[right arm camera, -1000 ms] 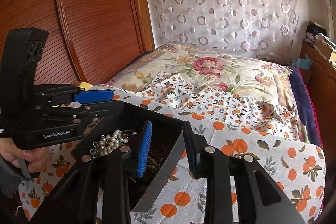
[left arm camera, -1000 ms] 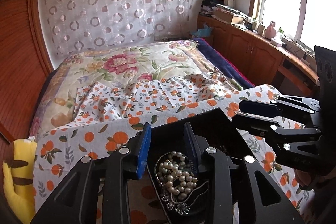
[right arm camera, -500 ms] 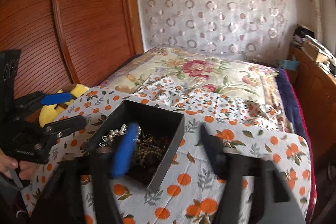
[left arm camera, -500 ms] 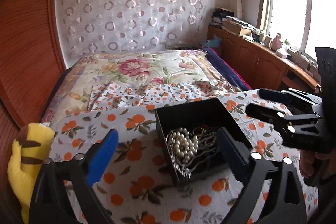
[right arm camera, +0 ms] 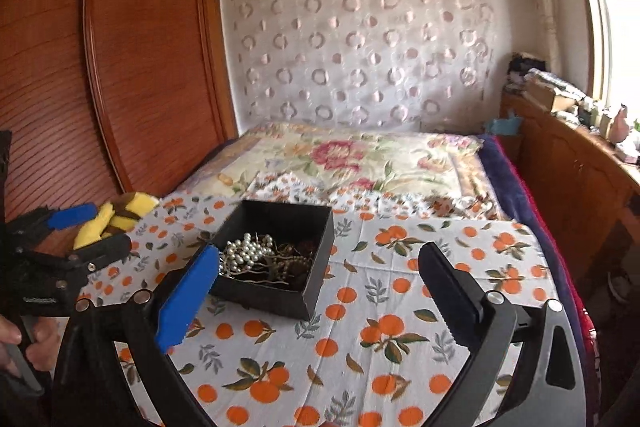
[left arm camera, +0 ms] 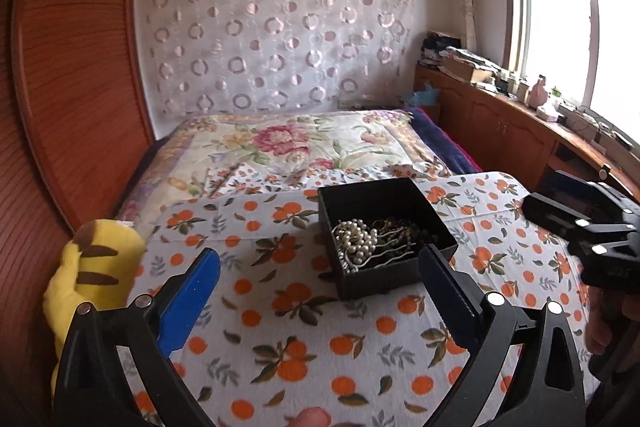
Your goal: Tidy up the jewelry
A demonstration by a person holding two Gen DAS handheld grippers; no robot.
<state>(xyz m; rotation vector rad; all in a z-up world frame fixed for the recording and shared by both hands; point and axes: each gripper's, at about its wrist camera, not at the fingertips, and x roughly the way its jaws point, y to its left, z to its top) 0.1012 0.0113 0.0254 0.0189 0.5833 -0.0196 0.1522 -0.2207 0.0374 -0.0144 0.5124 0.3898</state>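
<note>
Risk: pearl strand (left arm camera: 356, 239) tangled with chains in black box (left arm camera: 400, 279); lifting drags all. Left gripper (left arm camera: 316, 291), right gripper (right arm camera: 316, 287) at 6 o'clock: jaws opening, nothing between

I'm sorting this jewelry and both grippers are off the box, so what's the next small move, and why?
Probably bring the left gripper, whose jaws are opening with nothing between them, down to the pearl strand. It lies on top of the tangle in the black box, nearest that side, so it looks easiest to lift first.
</note>
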